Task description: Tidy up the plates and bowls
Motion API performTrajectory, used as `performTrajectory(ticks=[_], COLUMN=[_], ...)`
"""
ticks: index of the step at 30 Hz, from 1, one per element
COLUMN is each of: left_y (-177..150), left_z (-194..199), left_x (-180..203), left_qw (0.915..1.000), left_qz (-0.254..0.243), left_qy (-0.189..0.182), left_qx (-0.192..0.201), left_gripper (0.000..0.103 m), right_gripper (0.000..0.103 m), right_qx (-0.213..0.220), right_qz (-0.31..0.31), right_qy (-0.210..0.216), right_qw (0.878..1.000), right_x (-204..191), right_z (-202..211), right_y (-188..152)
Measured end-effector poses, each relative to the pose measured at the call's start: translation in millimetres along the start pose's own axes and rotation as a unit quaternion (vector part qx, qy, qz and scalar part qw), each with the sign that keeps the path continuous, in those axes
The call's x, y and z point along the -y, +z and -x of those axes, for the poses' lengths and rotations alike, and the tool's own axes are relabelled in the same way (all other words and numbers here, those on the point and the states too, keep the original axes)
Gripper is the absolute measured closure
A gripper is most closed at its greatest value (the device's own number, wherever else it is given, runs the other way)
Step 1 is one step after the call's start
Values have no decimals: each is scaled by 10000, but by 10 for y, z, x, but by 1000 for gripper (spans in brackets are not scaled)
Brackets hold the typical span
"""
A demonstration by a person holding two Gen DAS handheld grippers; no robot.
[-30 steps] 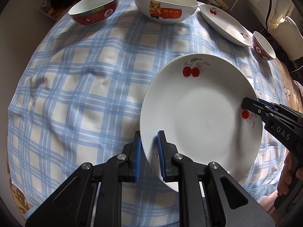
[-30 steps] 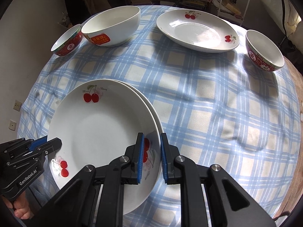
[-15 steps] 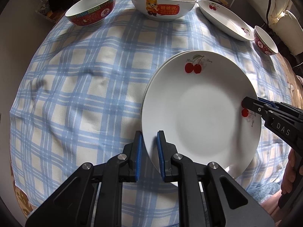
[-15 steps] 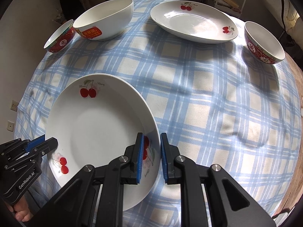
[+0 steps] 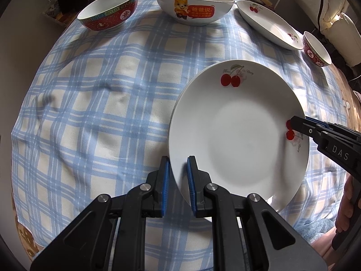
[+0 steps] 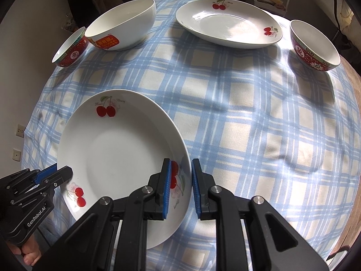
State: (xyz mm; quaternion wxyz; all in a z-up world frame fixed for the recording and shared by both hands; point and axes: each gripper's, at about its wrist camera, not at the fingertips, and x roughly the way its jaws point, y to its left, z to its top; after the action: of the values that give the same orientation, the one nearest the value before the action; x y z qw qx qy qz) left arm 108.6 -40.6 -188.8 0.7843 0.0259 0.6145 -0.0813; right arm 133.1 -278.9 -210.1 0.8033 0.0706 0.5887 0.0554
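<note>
A white cherry plate (image 5: 237, 135) (image 6: 117, 153) lies low over the blue-checked tablecloth (image 5: 101, 113) near the front edge. My left gripper (image 5: 178, 185) is shut on its left rim, one blue pad above and one below; the right wrist view has it at the lower left (image 6: 61, 172). My right gripper (image 6: 180, 185) is shut on the opposite rim beside a cherry print, and it enters the left wrist view from the right (image 5: 295, 122). Anything under the plate is hidden.
At the far side stand a red patterned bowl (image 5: 108, 11), a large white bowl with a cat sticker (image 5: 195, 4), another cherry plate (image 6: 227, 22) and a small red bowl (image 6: 313, 47). Bare wooden tabletop (image 6: 352, 83) shows past the cloth on the right.
The rim of a second plate showed beneath the held plate earlier; the held plate now covers it fully. Both grippers have stayed on the rim.
</note>
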Motion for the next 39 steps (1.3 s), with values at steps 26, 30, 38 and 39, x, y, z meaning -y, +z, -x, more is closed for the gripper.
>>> performTrajectory(ticks=[26, 30, 38, 39], left_y=[792, 1027, 1465, 1521], left_z=[624, 586, 410, 368], left_x=[310, 473, 820, 866], left_qw=[9953, 9940, 9922, 9923], left_qz=[611, 677, 866, 882], left_qy=[303, 342, 295, 306], left_qx=[681, 787, 848, 813], left_gripper=[23, 23, 23, 23], right_gripper=[3, 2, 2, 2], right_qx=[996, 1150, 1151, 1118], right_qz=[194, 435, 900, 969], right_qy=[2, -193, -274, -296], right_qw=[9948, 9922, 9889, 9886], right_x=[576, 677, 860, 870], right_z=[967, 997, 853, 822], right_y=[894, 1187, 1725, 1785])
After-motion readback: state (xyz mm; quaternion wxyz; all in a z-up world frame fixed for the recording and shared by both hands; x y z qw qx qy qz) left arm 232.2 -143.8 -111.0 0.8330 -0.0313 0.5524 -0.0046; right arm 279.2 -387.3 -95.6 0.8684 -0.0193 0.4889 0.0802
